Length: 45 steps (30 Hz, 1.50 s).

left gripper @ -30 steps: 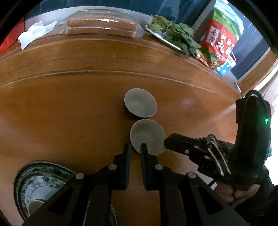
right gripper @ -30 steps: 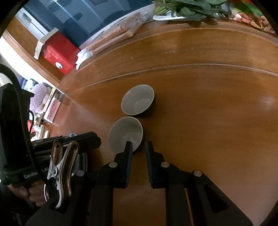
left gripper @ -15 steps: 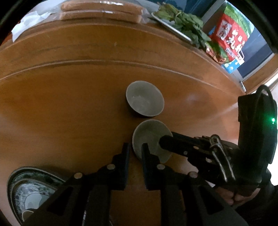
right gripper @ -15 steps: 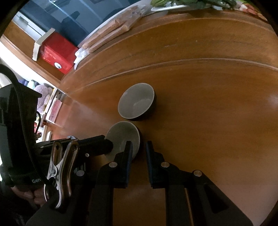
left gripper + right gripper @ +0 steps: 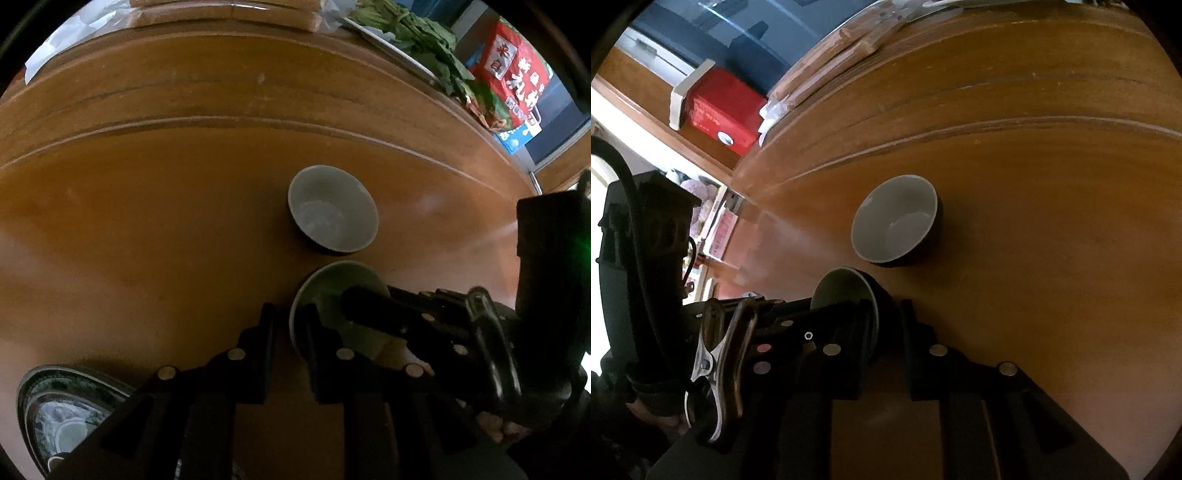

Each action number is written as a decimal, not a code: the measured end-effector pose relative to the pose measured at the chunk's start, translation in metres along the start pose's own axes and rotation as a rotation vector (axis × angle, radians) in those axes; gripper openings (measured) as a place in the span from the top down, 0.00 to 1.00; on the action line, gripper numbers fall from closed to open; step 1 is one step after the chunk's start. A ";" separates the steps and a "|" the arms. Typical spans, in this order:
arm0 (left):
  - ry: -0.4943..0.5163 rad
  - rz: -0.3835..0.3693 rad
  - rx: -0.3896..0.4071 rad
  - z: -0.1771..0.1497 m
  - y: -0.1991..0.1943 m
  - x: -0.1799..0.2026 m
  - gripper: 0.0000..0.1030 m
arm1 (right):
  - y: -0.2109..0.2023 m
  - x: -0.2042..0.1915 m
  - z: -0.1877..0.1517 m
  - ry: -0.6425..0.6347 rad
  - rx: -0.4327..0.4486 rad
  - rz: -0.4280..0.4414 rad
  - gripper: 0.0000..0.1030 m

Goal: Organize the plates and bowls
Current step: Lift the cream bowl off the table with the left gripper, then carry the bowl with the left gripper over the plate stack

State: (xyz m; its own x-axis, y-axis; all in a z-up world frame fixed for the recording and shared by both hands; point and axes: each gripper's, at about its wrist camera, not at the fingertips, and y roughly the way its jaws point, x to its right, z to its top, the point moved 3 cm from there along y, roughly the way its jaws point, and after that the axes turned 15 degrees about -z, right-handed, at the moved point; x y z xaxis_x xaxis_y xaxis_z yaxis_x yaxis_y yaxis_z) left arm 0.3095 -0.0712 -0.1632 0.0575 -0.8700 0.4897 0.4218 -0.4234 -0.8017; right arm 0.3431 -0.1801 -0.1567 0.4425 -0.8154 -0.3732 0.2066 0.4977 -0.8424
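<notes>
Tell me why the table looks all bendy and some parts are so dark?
Left wrist view: the fisheye lens bends the table grooves into arcs; the left gripper is a dark shape, with pale glare past the far bowl. Right wrist view: same bending, bright washed-out light at left, and the near bowl sits shadowed.

The left gripper [image 5: 288, 325] points forward and down, its two dark fingers a narrow gap apart and straddling the near rim of the near bowl [image 5: 328, 288], one finger inside and one outside. The right gripper [image 5: 886, 321] reaches in from the right, likewise parted narrowly across that bowl's rim. The two grippers converge close together, their fingers nearly meeting over it.
</notes>
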 end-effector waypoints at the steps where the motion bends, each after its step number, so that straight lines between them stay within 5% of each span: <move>1: 0.007 0.005 0.000 0.000 0.000 0.001 0.85 | 0.000 0.001 0.000 0.004 -0.001 0.003 0.88; 9: 0.050 0.016 -0.015 0.000 -0.002 0.011 0.89 | 0.000 0.000 0.000 0.010 -0.014 -0.001 0.92; 25: 0.126 0.008 0.087 -0.013 -0.046 0.034 0.88 | -0.049 -0.026 -0.007 -0.062 0.095 -0.029 0.92; 45: 0.205 -0.096 0.205 -0.059 -0.108 0.055 0.90 | -0.096 -0.050 -0.036 -0.076 0.169 -0.119 0.94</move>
State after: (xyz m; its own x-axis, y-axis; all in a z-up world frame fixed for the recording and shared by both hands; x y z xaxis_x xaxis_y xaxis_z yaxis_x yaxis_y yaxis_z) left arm 0.2140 -0.0881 -0.0699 -0.1663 -0.8700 0.4642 0.5915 -0.4647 -0.6590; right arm 0.2703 -0.1978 -0.0711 0.4696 -0.8498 -0.2395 0.4019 0.4473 -0.7990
